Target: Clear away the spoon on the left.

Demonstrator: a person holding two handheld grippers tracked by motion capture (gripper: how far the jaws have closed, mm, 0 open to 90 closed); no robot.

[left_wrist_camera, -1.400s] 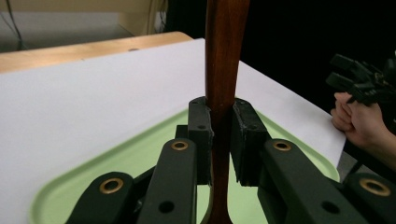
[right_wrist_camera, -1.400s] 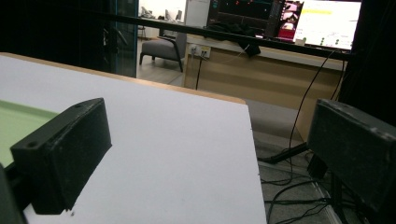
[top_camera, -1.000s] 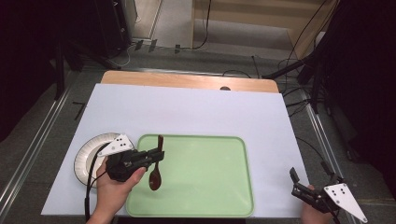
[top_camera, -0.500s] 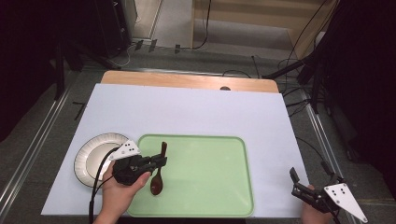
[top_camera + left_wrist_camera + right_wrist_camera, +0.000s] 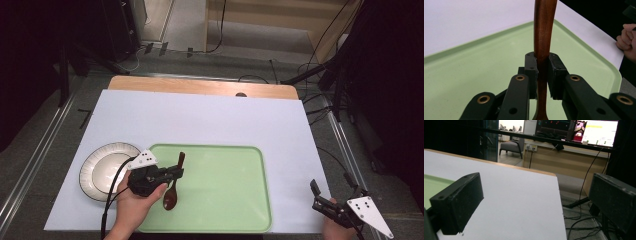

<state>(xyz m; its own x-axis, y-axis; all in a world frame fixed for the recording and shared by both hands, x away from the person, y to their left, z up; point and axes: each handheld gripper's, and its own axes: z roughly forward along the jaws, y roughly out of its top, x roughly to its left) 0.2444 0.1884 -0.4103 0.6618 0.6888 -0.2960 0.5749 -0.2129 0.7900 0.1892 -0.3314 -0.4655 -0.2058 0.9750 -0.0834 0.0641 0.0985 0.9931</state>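
White paper covers the table (image 5: 210, 120). My left gripper (image 5: 176, 170) pinches the brown spoon (image 5: 172, 192) tight, over the green tray (image 5: 225, 200). My right gripper (image 5: 320, 197) is wide open, holding nothing.

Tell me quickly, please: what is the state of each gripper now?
Left gripper: jaws closed on the wooden spoon handle, over the green tray.
Right gripper: jaws open, holding nothing.
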